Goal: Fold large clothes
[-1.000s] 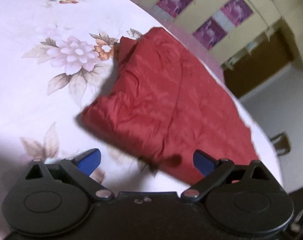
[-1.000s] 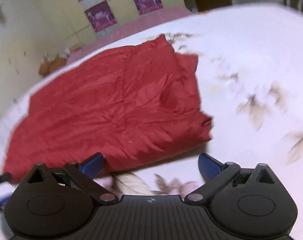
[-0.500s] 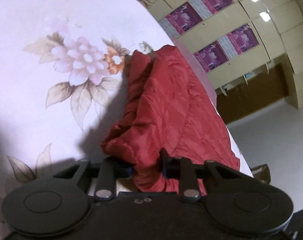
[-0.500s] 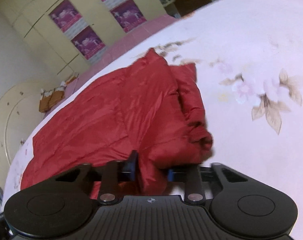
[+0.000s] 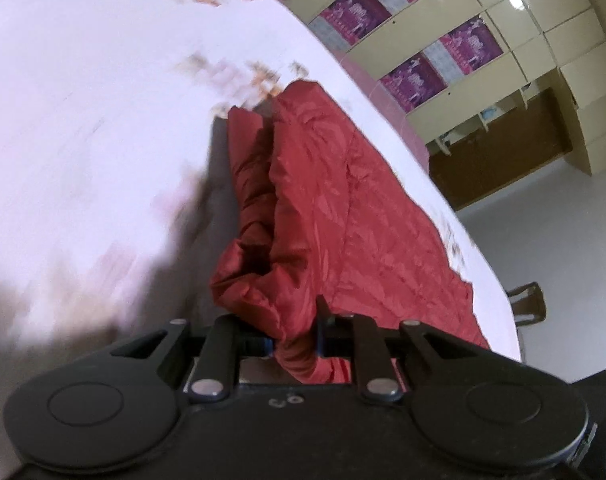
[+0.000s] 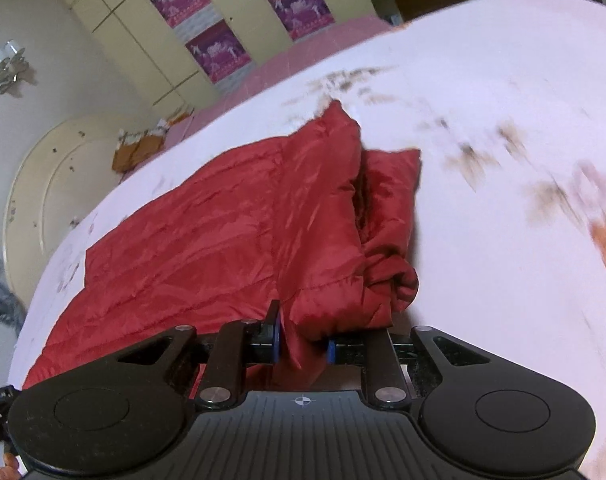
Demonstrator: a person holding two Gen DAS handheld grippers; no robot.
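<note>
Garment: a large red quilted garment of shiny, crinkled fabric (image 5: 343,208) lies spread across the bed, its near corners bunched and lifted off the sheet.
Bed surface: a pale pink bedsheet printed with brown and pink flowers (image 5: 83,120) covers the bed; the print is smeared by motion blur in both views.
Left gripper: the black two-finger left gripper with blue pads (image 5: 294,346) is clamped on a bunched fold at the garment's near edge; its jaws have just been closing, with the red fabric pinched between them.
Right gripper: the black two-finger right gripper with blue pads (image 6: 303,346) pinches another bunched corner of the same garment (image 6: 243,232); its jaws have just been closing too, with cloth between the pads.
Fold state: in the right wrist view a narrower padded part, possibly a sleeve, sits doubled beside the main panel on its right side.
Containers: small brown cardboard boxes (image 6: 139,148) sit on the pink bed edge near the wall; their contents cannot be made out.
Storage: cream cupboard doors with purple posters (image 5: 443,32) fill the far wall, all closed.
Other: a rounded cream headboard (image 6: 51,176) stands at the left in the right wrist view.
</note>
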